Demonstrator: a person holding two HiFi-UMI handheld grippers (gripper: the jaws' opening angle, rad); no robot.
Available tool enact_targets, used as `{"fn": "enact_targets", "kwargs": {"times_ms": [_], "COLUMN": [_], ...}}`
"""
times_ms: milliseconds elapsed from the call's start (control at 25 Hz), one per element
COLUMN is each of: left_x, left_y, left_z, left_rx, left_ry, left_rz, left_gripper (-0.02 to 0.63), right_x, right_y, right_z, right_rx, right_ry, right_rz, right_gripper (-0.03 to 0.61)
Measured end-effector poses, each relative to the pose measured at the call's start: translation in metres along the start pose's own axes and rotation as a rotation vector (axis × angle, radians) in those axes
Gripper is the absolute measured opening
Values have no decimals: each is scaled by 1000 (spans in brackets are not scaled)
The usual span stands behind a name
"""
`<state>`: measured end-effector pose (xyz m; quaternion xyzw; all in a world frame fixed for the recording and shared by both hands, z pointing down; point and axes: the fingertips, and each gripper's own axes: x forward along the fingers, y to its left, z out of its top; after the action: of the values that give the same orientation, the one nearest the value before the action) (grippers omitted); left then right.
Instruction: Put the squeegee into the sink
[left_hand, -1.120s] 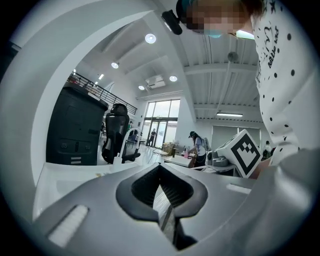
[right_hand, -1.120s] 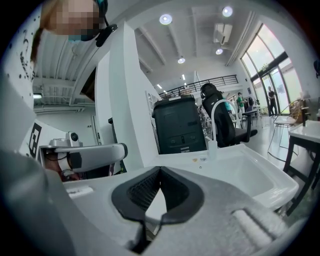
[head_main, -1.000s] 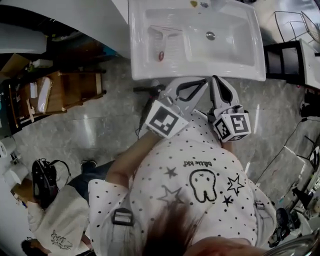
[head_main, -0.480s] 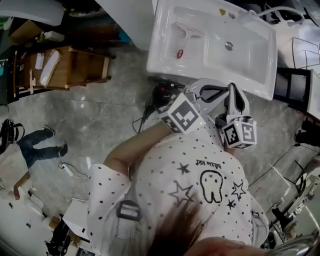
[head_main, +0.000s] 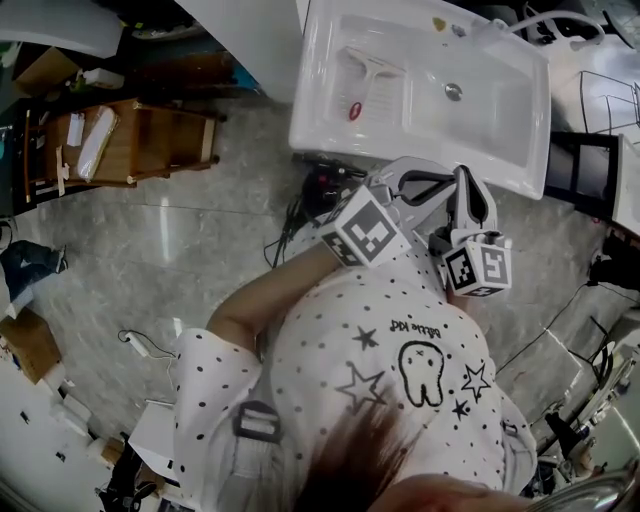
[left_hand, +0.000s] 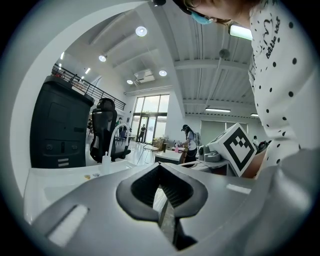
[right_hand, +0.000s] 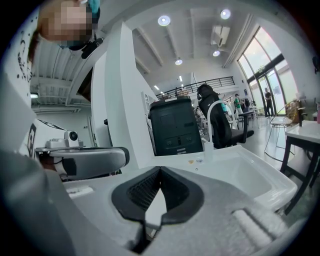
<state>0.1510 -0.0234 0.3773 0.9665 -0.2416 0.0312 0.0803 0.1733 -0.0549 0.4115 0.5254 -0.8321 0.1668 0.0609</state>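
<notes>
The squeegee (head_main: 366, 76) lies inside the white sink (head_main: 420, 163), in its left part, pale with a red spot at the handle's end. Both grippers hang just in front of the sink's near rim, close to my chest. My left gripper (head_main: 435, 180) is shut with nothing in it; in its own view the left gripper (left_hand: 160, 168) has its jaws meeting at the tips. My right gripper (head_main: 466, 182) sits beside it, also shut and empty. The right gripper (right_hand: 160, 171) looks along the sink (right_hand: 245, 172) towards the faucet (right_hand: 214, 117).
A wooden shelf unit (head_main: 130, 140) stands on the floor at the left. Cables (head_main: 305, 195) lie under the sink's left corner. A black rack (head_main: 580, 165) is right of the sink. A black machine (right_hand: 175, 130) stands behind the basin.
The head view has swung, so the sink now sits further right and tilted. Both grippers stay shut and close together before the sink's rim. The squeegee has not moved in the sink.
</notes>
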Motion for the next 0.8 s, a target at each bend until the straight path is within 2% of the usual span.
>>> {"fn": "enact_targets", "kwargs": {"times_ms": [280, 480, 800], "left_x": [0, -2, -2], "left_y": [-1, 4, -3], "left_z": [-5, 5, 4], "left_rx": [-15, -12, -6], "left_ry": [15, -20, -22], "left_rz": [-3, 21, 23], "left_gripper": [-2, 0, 0], "right_x": [1, 0, -4], "right_y": [-1, -1, -2], "right_z": [-1, -1, -1], "right_rx": [1, -5, 2], "right_ry": [1, 3, -5], "right_rz": [-1, 6, 16], "right_gripper": [-2, -3, -2]}}
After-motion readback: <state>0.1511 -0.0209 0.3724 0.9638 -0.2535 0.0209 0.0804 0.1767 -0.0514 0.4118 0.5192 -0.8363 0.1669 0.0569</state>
